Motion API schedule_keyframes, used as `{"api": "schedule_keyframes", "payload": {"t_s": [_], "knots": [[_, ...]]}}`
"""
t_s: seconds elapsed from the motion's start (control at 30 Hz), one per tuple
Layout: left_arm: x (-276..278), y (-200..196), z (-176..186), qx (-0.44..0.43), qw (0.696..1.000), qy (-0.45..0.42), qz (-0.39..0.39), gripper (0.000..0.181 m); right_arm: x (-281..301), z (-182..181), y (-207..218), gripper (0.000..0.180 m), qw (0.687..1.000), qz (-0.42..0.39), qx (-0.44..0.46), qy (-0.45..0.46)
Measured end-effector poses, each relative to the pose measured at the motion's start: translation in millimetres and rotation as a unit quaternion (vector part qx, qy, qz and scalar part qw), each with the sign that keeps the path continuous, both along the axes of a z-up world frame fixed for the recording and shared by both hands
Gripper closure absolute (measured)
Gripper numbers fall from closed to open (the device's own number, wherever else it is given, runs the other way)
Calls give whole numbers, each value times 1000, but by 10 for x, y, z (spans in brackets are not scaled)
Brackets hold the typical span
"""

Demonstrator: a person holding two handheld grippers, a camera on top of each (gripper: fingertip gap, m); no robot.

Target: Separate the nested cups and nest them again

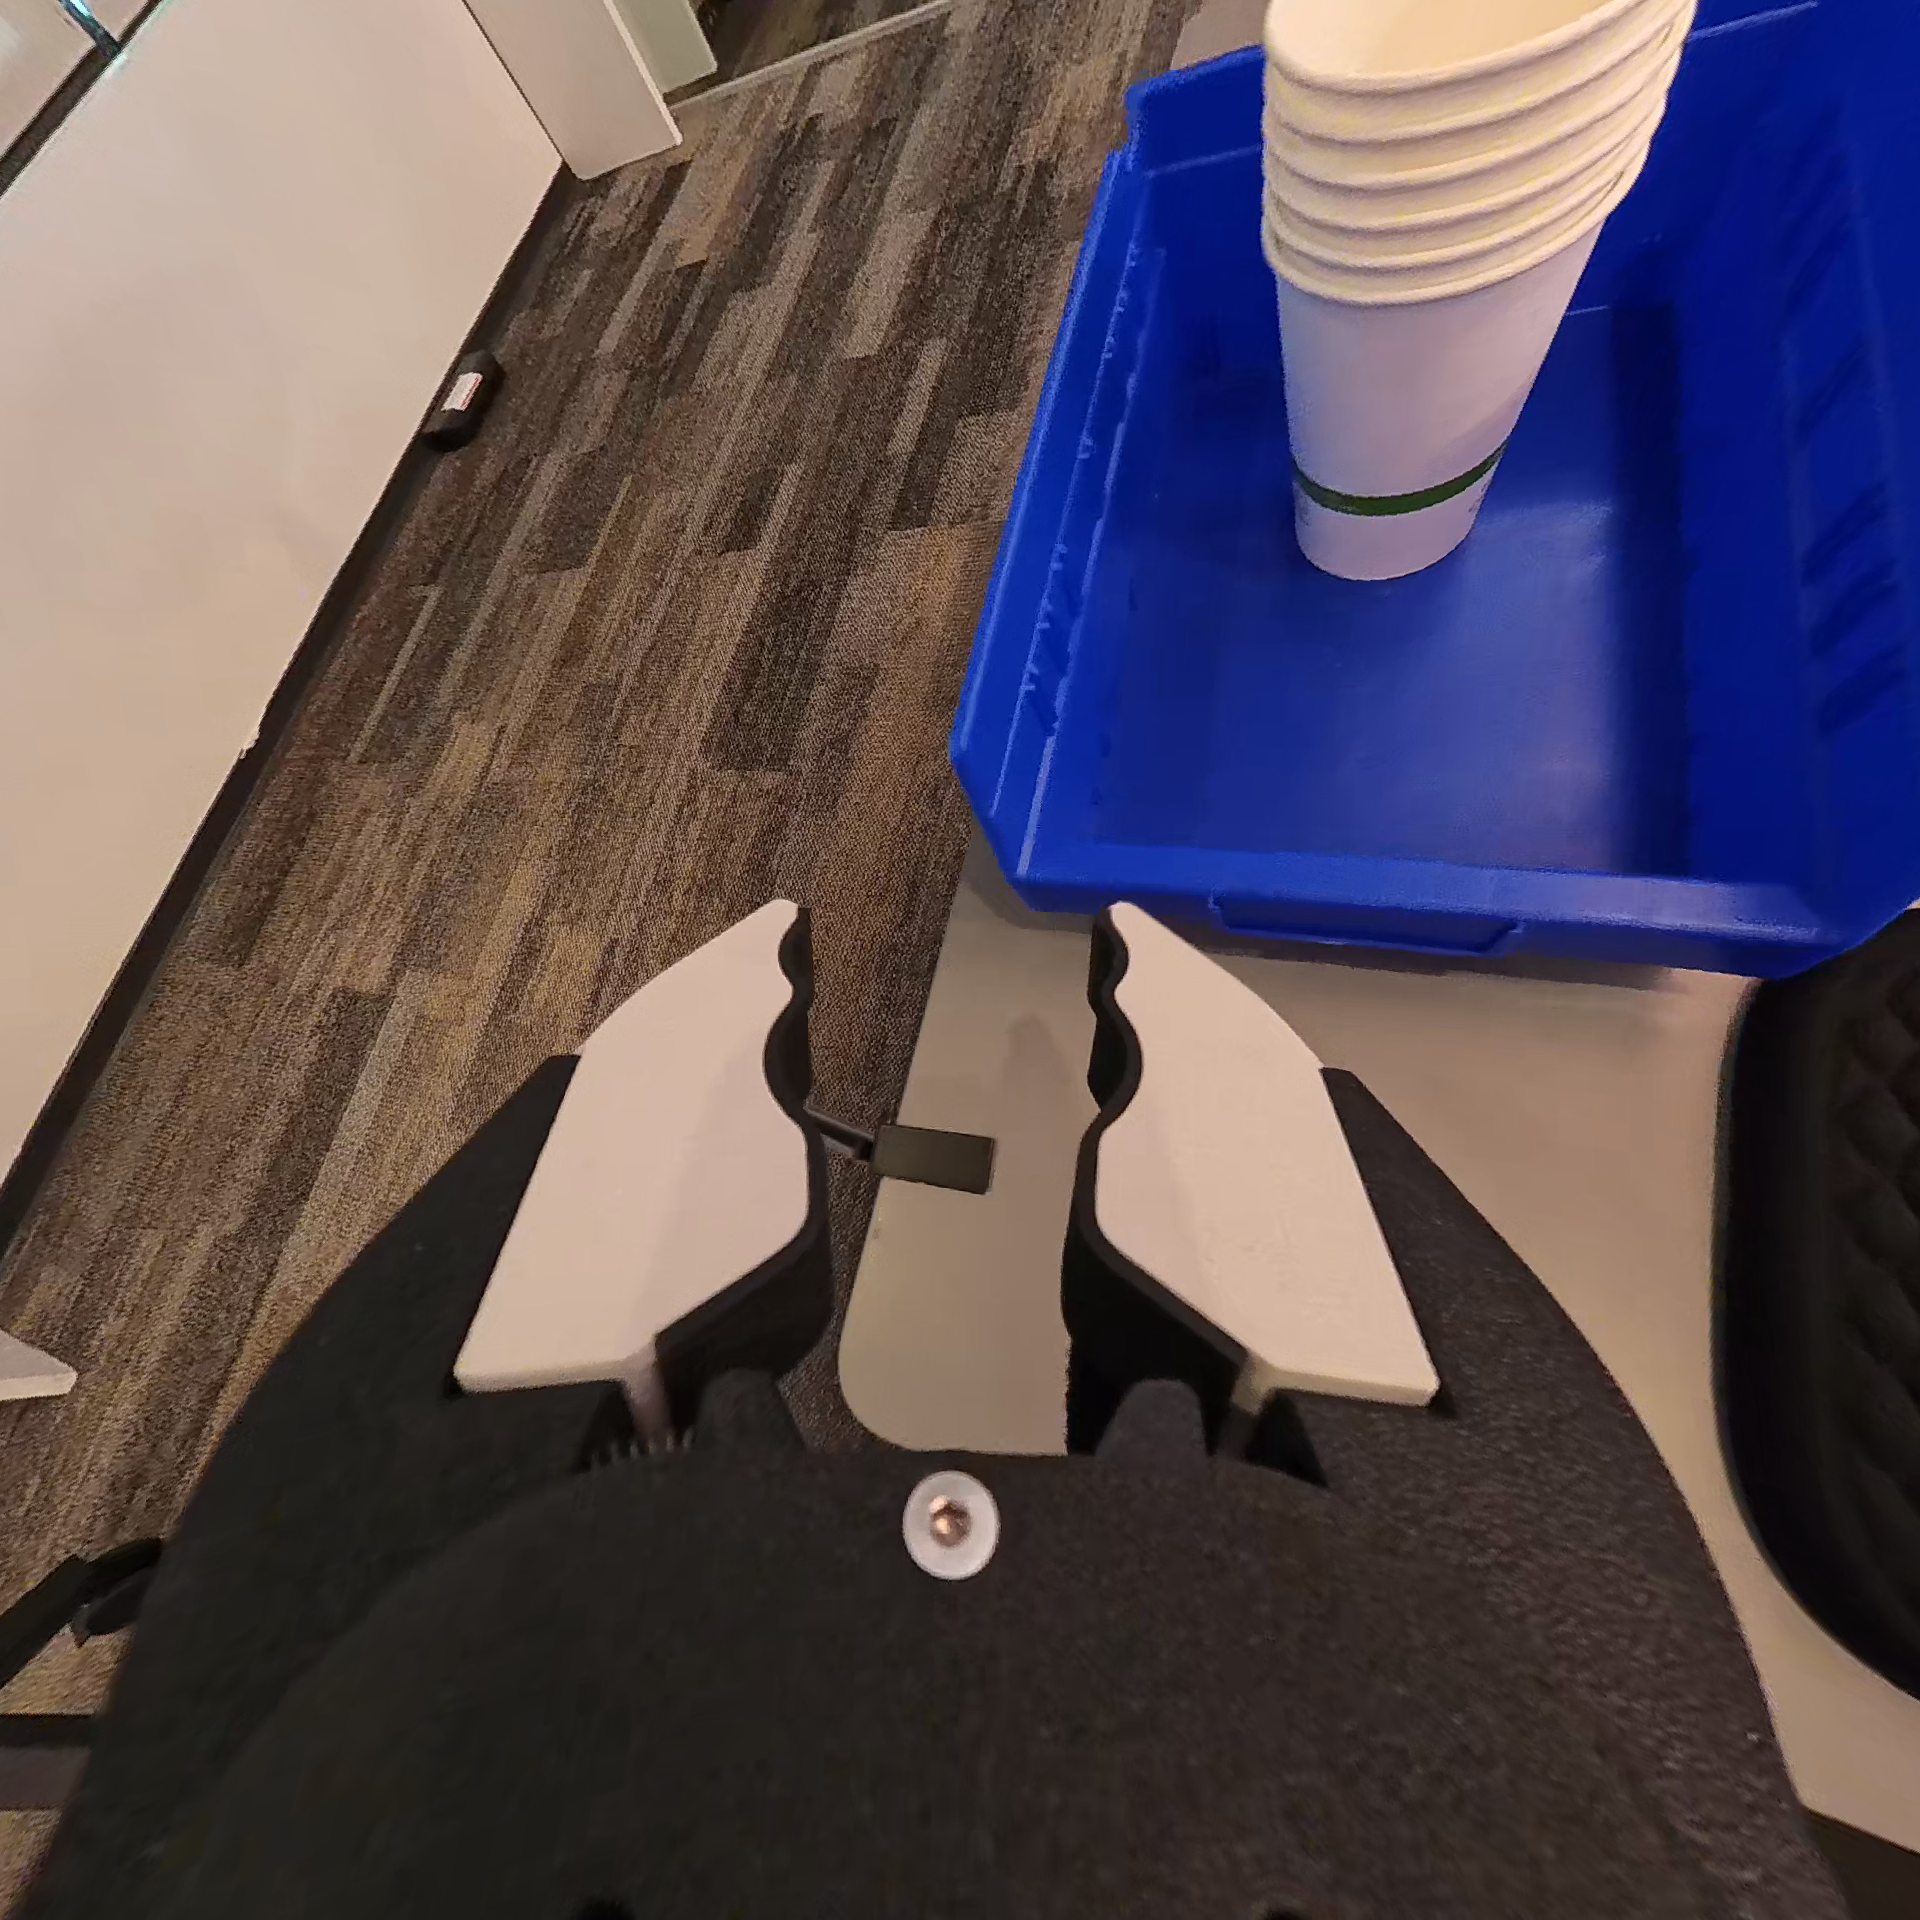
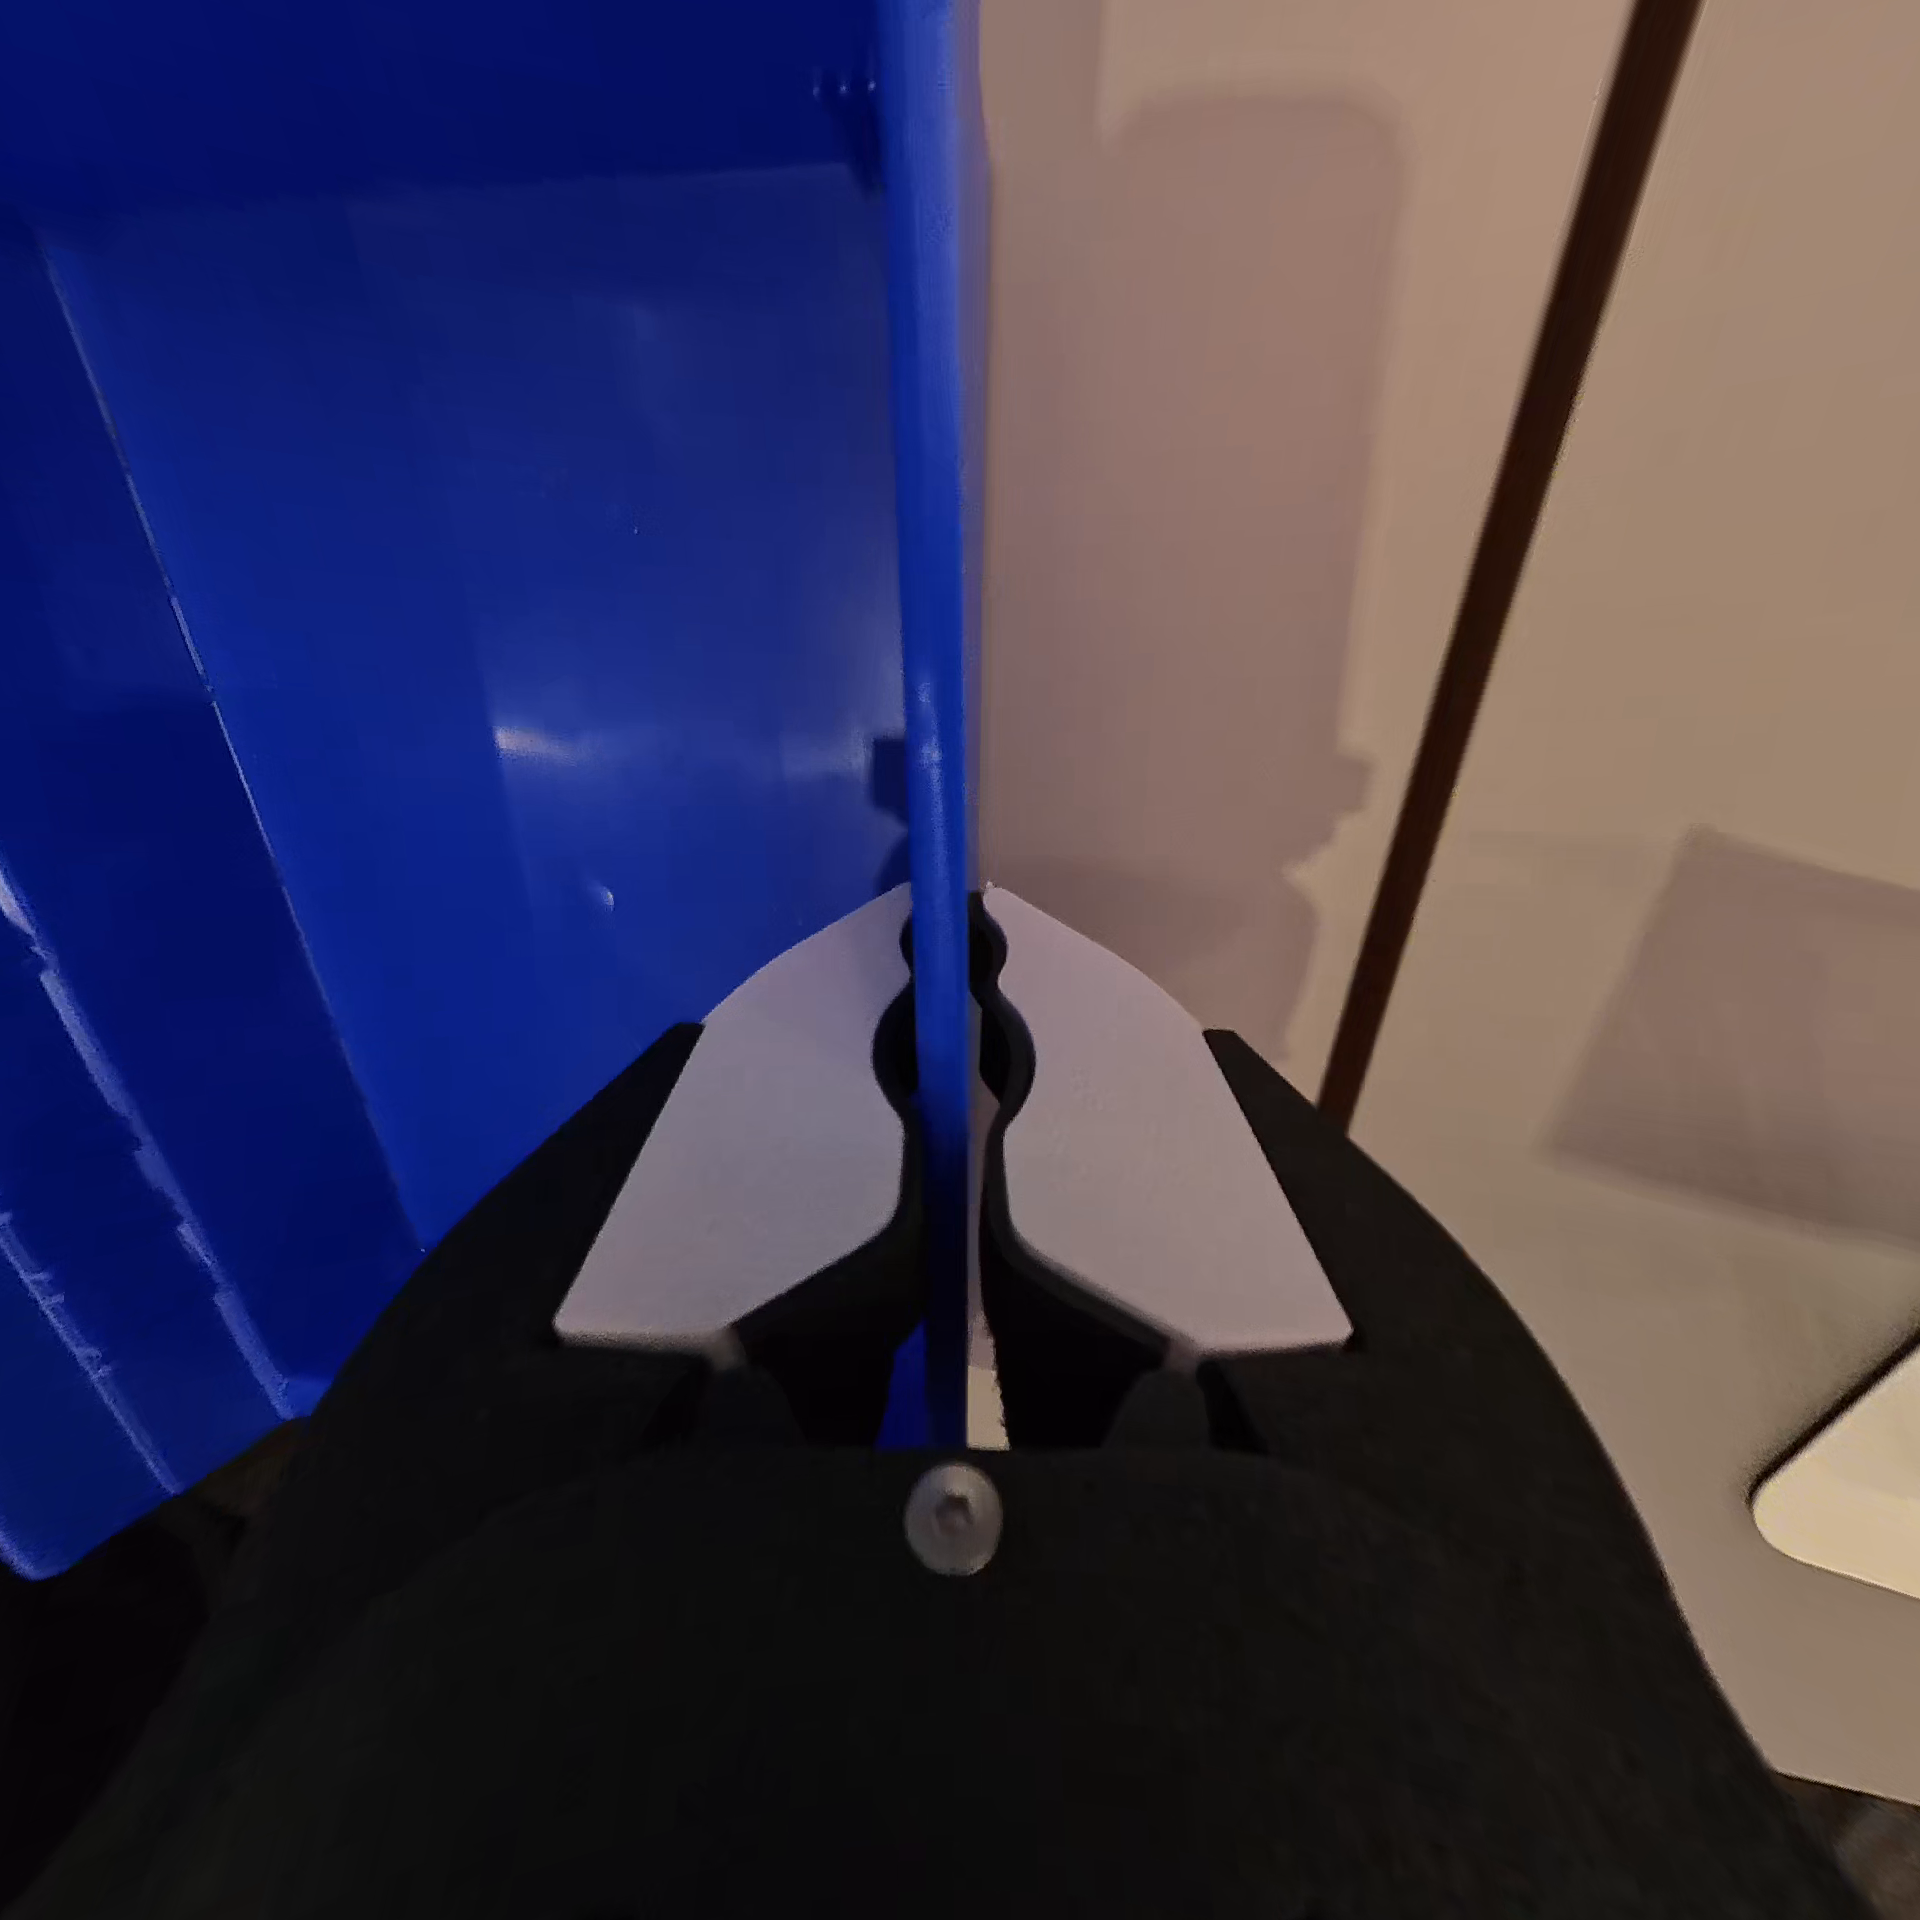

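Nested cups (image 1: 1423, 281) stand upright inside the blue bin (image 1: 1049, 644). Near its front wall the left gripper (image 1: 945, 925) hovers, fingers spread and holding nothing. The right gripper (image 2: 943, 904) pinches the bin's side rim between nearly closed fingers.

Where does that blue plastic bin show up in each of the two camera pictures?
Left wrist view: the blue bin fills the upper right, standing on the table with the stack of paper cups upright inside it.
Right wrist view: the bin fills the left half; its side wall runs up the middle, clamped by the right hand-held gripper.
Shared landmark: the pale table under the bin.
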State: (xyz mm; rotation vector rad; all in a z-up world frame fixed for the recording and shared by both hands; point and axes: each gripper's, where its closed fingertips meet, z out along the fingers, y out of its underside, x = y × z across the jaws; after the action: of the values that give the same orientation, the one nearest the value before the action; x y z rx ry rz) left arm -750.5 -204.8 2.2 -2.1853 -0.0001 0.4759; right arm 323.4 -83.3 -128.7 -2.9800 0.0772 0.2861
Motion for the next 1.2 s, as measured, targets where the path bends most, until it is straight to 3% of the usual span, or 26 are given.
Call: {"api": "schedule_keyframes", "payload": {"t_s": [0.43, 0.53, 0.6, 0.7, 0.8, 0.9, 1.0, 1.07, 1.2], "knots": [[146, 171, 139, -2, 1000, 24, -17, 128, 301, 4, -88, 174, 1000, -7, 10, -18], [204, 165, 174, 4, 1000, -2, -31, 125, 249, 82, -55, 132, 999, 14, 37, -34], [276, 192, 257, 15, 999, -14, -48, 124, 285, 206, -17, 132, 996, 15, 60, -68], [468, 300, 415, 23, 995, -13, -100, 127, 307, 605, 164, 132, 982, 6, 141, -128], [745, 493, 485, 5, 985, 5, -171, 125, 216, 1239, 367, 129, 947, -2, 254, -198], [949, 741, 451, -17, 977, 5, -213, 126, -274, 1891, 529, 124, 906, 13, 379, -185], [976, 1023, 352, -9, 981, -28, -194, 125, -993, 2366, 580, 123, 868, 54, 477, -128], [993, 1213, 194, 0, 983, -70, -171, 113, -1462, 2573, 546, 120, 846, 88, 517, -96], [993, 1565, -361, -24, 987, -112, -115, 100, -2318, 2943, 397, 118, 791, 147, 594, -24]]}}
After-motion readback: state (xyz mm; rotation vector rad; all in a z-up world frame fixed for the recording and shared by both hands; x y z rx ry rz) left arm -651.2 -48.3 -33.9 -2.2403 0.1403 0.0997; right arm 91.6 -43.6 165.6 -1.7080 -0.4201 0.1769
